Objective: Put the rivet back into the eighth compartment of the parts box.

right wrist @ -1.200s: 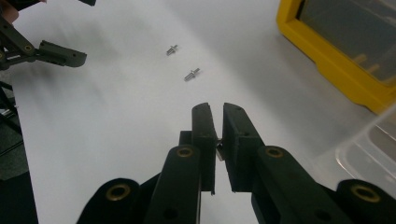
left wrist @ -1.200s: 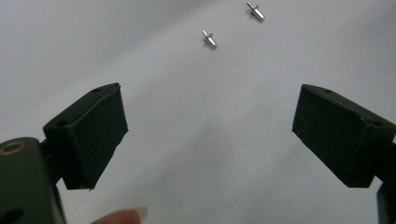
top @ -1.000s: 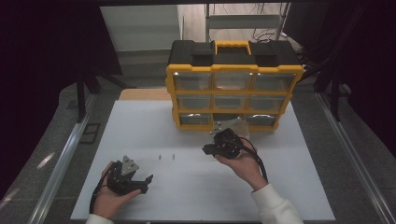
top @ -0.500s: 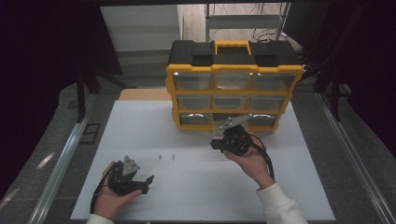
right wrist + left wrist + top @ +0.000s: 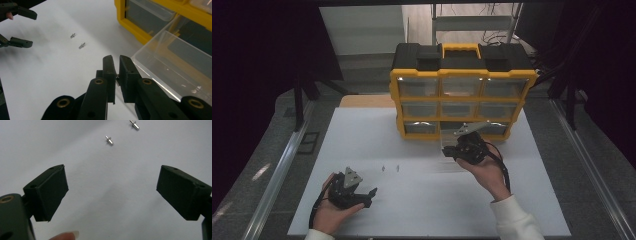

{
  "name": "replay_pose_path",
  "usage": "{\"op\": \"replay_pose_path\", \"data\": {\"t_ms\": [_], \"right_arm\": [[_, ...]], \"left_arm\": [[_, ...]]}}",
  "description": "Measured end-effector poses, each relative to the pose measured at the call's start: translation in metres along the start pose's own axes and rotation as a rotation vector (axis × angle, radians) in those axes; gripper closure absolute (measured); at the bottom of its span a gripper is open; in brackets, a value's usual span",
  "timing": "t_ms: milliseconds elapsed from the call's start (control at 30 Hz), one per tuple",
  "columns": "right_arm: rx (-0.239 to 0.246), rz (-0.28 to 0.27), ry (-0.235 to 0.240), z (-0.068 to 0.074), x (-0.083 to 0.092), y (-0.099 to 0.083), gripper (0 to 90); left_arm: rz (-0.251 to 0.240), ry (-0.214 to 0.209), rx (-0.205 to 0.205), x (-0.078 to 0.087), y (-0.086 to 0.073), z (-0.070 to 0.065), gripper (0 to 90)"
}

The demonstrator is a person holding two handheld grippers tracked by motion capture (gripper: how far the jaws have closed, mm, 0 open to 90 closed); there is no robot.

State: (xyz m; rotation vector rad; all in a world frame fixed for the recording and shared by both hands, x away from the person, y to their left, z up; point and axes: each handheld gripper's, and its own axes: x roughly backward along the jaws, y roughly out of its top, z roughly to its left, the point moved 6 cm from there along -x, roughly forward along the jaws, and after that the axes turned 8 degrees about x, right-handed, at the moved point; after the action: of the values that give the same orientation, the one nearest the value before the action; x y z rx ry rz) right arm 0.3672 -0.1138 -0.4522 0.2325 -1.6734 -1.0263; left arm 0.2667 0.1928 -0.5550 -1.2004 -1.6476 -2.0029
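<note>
A yellow and black drawer organizer stands at the back of the white table. Its bottom middle clear drawer is pulled out toward me. My right gripper hovers just beside that drawer's front corner, and its jaws are shut on a small silver pin. Two more metal pins lie on the table between the hands. My left gripper rests low at the near left, open, with nothing between its pads. It points at the two pins.
The white tabletop runs wide in front of the organizer. Metal rails border both table sides. A wooden board lies behind the table's left part. Dark stands and a shelf stand farther back.
My right gripper has moved right and a little up, away from the pins toward the pulled-out drawer. The left gripper has stayed where it was.
</note>
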Motion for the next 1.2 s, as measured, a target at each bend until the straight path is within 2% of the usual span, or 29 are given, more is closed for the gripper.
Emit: {"op": "replay_pose_path", "data": {"t_ms": [267, 800, 1200], "right_arm": [[-0.020, -0.008, -0.024, -0.009, 0.005, -0.002, 83.1], [-0.038, -0.028, -0.065, -0.022, 0.013, -0.005, 83.1], [-0.052, -0.029, -0.112, -0.034, 0.015, -0.009, 83.1]], "left_arm": [[0.009, 0.004, -0.014, -0.001, -0.001, -0.001, 10.3], [0.007, 0.007, -0.010, -0.001, -0.001, -0.001, 10.4], [0.009, 0.006, -0.009, -0.001, -0.001, -0.001, 10.3]]}}
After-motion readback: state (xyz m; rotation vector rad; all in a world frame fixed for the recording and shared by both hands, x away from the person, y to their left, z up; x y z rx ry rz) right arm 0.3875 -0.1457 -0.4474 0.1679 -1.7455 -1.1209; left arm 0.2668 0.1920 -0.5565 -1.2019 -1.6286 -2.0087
